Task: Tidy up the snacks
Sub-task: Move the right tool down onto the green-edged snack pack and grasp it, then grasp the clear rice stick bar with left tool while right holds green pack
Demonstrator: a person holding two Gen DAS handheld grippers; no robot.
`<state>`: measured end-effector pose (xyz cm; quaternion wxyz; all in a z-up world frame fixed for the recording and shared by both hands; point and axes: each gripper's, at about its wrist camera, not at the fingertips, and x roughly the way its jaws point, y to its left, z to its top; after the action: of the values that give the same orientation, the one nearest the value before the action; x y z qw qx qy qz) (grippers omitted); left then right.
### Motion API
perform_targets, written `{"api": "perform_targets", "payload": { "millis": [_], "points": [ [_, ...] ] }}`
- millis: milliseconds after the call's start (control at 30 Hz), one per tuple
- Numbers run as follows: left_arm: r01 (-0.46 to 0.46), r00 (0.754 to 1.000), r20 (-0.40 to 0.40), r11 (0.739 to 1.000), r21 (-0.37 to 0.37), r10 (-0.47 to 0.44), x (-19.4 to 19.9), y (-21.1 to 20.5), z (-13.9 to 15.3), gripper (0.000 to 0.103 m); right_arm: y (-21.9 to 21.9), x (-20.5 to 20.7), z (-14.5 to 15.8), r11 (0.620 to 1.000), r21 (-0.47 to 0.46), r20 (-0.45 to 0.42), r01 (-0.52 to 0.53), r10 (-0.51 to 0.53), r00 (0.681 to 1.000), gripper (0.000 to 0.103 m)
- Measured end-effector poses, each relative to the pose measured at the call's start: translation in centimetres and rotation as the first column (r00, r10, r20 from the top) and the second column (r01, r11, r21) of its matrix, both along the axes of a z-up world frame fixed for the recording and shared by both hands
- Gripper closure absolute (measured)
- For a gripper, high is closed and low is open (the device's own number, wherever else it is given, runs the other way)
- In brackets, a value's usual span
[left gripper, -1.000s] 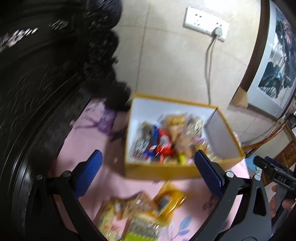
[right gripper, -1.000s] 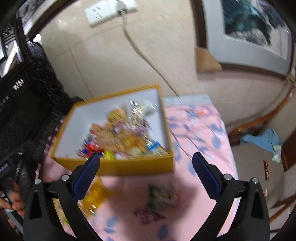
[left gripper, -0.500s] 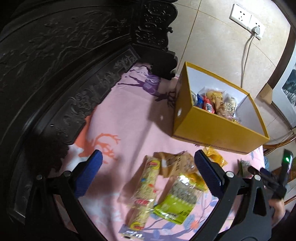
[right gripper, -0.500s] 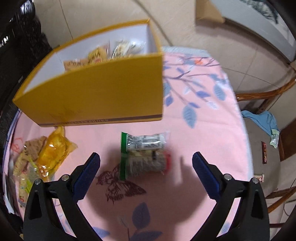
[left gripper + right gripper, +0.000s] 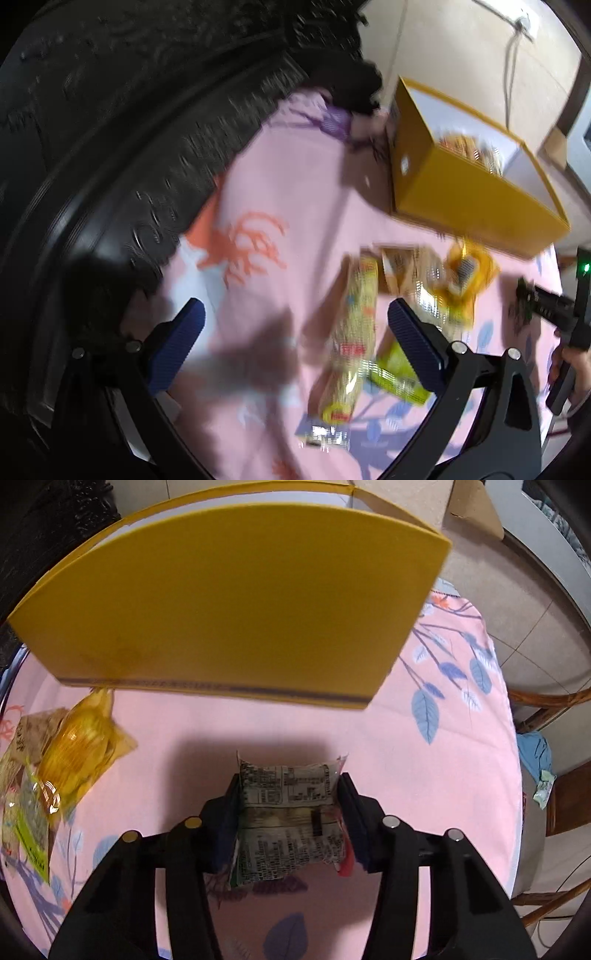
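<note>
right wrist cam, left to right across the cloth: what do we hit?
green packet → yellow packet → printed snack packet between the closing right gripper pads → blue leaf print → wooden chair.

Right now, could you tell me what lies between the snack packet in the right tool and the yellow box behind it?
Only bare pink cloth, shaded by the tool. The right wrist view shows it: the printed packet sits between the closing right tool pads, the yellow box beyond.

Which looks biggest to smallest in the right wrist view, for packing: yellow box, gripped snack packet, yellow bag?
1. Yellow box, largest.
2. Snack packet, though nearest the camera.
3. Yellow bag, looks smallest; farther off, so unsure against the packet.
</note>
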<state>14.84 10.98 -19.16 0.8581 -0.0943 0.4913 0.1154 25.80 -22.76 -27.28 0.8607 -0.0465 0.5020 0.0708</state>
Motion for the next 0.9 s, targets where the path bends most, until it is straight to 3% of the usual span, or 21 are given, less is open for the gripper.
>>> {"api": "perform_targets", "payload": {
  "millis": [100,333,500,567,833,900],
  "points": [
    [0.054,0.998,-0.024,0.999,0.006,-0.053,-1.2,-1.6,-1.2,0.002,-0.6,-1.7,0.3,0.998,0.047,-0.010,0.030,-0.029,1.000,0.050],
    [0.183,0.981,-0.079,0.978,0.100,-0.175,-2.0,-5.2,-3.4,0.008,-0.4,-4.1,0.5,0.999,0.031,-0.018,0.030,-0.030,0.999,0.049],
    [0.160,0.978,-0.147,0.985,0.062,-0.149,-2.1,-5.4,-5.5,0.024,-0.8,-4.0,0.6,0.998,0.047,-0.029,0.043,-0.041,0.999,0.048],
    [0.153,0.976,-0.163,0.987,0.053,-0.143,-2.1,-5.3,-6.0,0.031,-0.3,-3.0,-0.7,0.999,0.039,-0.028,0.037,-0.036,0.999,0.048],
    [0.140,0.971,-0.196,0.990,0.012,-0.135,-2.0,-5.5,-7.4,0.037,-0.5,-2.2,-0.9,0.999,0.036,-0.023,0.032,-0.031,0.999,0.047],
    [0.136,0.971,-0.204,0.991,0.019,-0.129,-1.9,-5.7,-7.8,0.043,-0.5,-2.3,-0.9,0.999,0.037,-0.021,0.030,-0.029,0.999,0.047]
  ]
}}
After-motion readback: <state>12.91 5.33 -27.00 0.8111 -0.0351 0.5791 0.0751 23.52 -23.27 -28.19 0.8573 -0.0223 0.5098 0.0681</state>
